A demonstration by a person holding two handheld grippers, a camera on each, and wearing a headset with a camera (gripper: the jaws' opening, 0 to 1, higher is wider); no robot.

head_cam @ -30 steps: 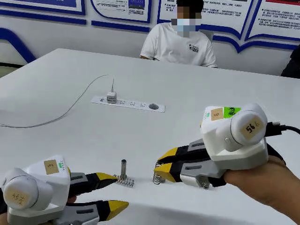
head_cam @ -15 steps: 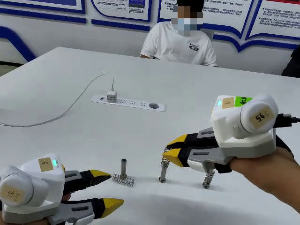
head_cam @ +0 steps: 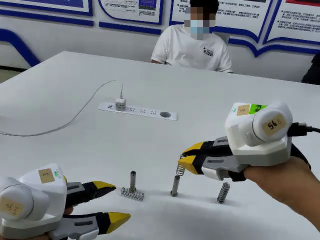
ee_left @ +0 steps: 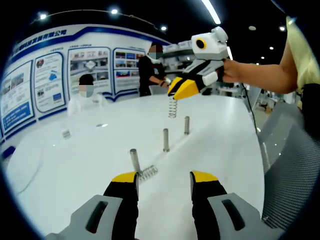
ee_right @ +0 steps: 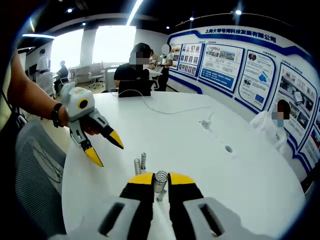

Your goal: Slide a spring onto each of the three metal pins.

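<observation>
right tongs (head_cam: 188, 159) pinch a spring (head_cam: 180, 170) over the middle pin (head_cam: 175, 186); left tongs (head_cam: 116, 202) spread wide, holding nothing.
the right hand (head_cam: 280, 182) hovers above the white table (head_cam: 75, 145), tongs pointing left and slightly down, the spring hanging upright just above the pin's top. the left tongs sit low by the near edge, aimed right toward the left pin (head_cam: 132, 180), with a loose spring (head_cam: 132, 194) lying at its foot. a third spring (head_cam: 223, 192) stands to the right.

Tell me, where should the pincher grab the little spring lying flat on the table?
Best grab the lying spring across its middle coils, coming down from above with the open left gripper. It lies on its side, and a pin stands right beside it, crowding a sideways approach.
</observation>
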